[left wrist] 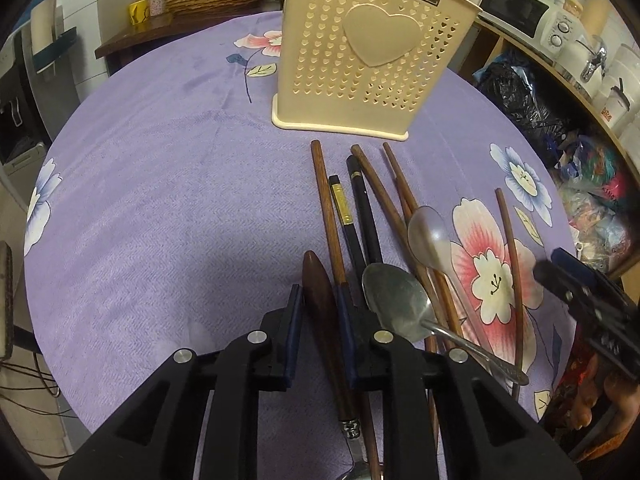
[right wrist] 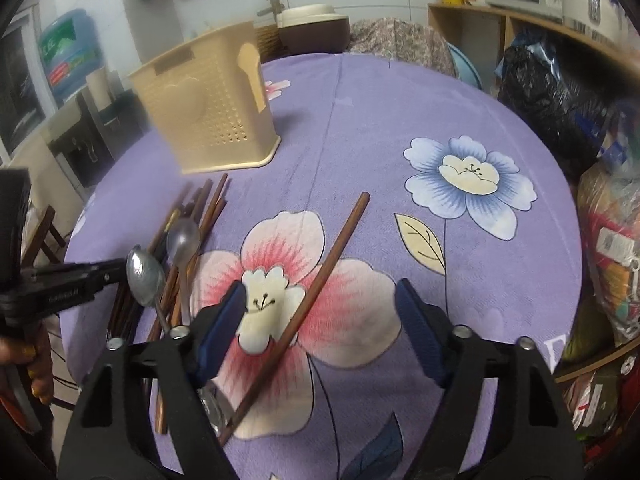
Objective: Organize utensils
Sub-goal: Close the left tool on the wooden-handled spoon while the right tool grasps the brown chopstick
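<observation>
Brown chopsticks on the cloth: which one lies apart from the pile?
The lone brown chopstick lying slantwise across the pink flower, between the right hand-held gripper fingers; the others are bunched beside the spoons.

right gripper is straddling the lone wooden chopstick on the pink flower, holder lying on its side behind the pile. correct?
Not quite: the holder stands upright on its base, not on its side, as the left wrist view shows. The rest holds: the right gripper straddles the lone wooden chopstick on the pink flower, jaws open around it, not pressing.
</observation>
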A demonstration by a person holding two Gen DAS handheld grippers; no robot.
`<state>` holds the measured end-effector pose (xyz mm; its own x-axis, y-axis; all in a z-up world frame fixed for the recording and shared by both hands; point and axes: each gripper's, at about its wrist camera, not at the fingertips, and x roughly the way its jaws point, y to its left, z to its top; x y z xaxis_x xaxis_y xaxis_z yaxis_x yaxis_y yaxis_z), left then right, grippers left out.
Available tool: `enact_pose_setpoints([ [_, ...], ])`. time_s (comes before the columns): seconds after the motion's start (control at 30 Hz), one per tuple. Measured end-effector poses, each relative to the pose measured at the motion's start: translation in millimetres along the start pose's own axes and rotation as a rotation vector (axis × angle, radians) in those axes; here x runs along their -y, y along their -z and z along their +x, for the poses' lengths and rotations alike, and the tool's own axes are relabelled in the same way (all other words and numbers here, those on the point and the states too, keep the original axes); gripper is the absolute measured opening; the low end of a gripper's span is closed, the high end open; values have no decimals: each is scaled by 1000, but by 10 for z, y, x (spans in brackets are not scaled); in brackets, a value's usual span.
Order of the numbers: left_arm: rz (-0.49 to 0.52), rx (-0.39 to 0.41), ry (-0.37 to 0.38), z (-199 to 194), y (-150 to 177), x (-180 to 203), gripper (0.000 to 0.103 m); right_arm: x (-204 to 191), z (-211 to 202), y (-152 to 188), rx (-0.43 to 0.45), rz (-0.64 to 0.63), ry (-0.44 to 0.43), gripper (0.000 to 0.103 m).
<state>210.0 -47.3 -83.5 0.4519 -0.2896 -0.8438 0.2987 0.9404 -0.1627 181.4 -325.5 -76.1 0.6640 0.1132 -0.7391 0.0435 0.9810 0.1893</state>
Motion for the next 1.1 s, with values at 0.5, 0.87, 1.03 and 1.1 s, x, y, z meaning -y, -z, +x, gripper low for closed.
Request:
enact_pose_setpoints([
  [0.5,28,-7,-24,90,-115,44,18,-29,570,-413,-96,30,94,13],
  [0.87,11,96,-12,-124,-173,29,17,73,429,-604,-36,72,-49,10],
  [1.03,7,192,4,-486,-228,-12,16,59,36,-750,54,62,-132,10],
  [1.1,7,237,9,-660,-243,-36,16,32,-169,-794,99,36,-156,9],
])
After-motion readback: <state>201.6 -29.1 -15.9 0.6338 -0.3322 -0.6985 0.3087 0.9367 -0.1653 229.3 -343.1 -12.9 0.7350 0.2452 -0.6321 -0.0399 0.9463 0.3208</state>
